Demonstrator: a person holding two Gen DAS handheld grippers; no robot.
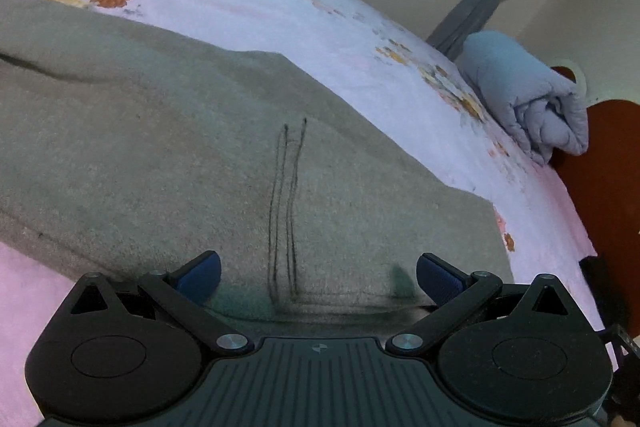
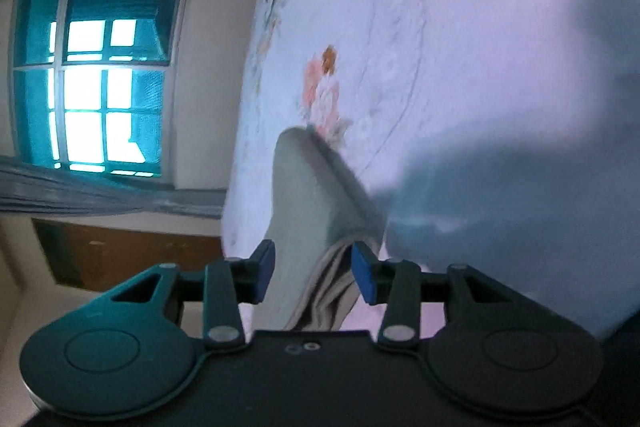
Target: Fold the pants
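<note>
While L claw (image 1: 318, 277) gapes, window (image 2: 92, 95) only R view

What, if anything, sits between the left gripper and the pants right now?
Nothing visible does. The left gripper is open, its blue fingers spread just above the grey pants, which lie flat on the floral bedsheet. The rolled blanket lies far off by the bed's edge.

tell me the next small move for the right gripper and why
Probably close the right gripper on the pants. Its blue pads sit open on either side of the bunched grey edge, not yet pinching it, while the left gripper is open over the flat part, so nothing holds the cloth.
</note>
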